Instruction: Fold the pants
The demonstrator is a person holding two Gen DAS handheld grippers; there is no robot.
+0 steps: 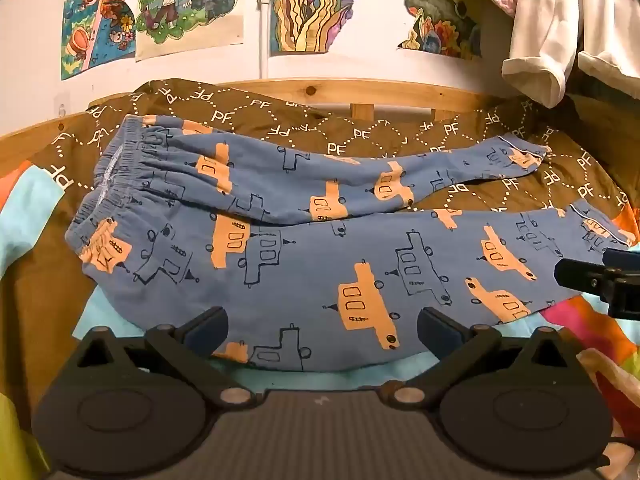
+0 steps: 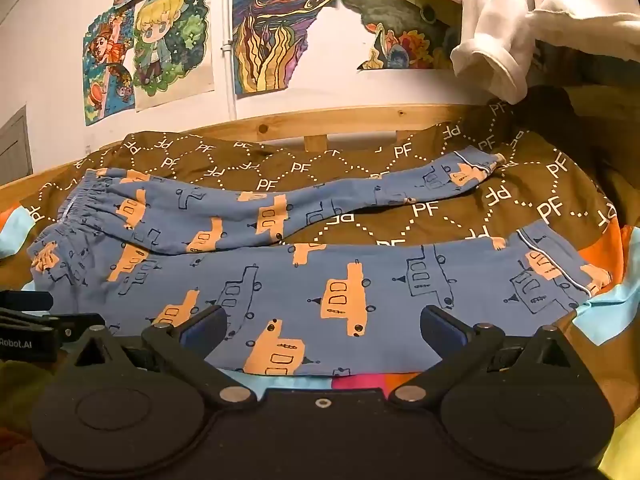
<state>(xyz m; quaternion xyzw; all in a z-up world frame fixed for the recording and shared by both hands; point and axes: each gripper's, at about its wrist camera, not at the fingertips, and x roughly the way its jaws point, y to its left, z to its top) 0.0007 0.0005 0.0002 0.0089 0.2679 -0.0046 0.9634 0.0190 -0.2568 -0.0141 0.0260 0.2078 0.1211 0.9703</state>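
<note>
Blue pants (image 1: 320, 256) printed with orange cars lie spread flat on the bed, waistband at the left, two legs running right with a gap between them. They also show in the right wrist view (image 2: 304, 280). My left gripper (image 1: 322, 330) is open and empty, hovering at the near edge of the near leg toward the waist end. My right gripper (image 2: 322, 330) is open and empty over the near edge of the same leg, toward the cuff. The right gripper shows at the right edge of the left wrist view (image 1: 600, 280); the left gripper shows at the left edge of the right wrist view (image 2: 28, 320).
A brown quilt with white "PF" print (image 1: 360, 128) covers the bed. A wooden bed rail (image 1: 360, 94) runs along the back under a wall with posters (image 1: 188, 4). White clothing (image 1: 560, 28) hangs at the upper right. Colourful bedding (image 1: 600, 320) lies at the near right.
</note>
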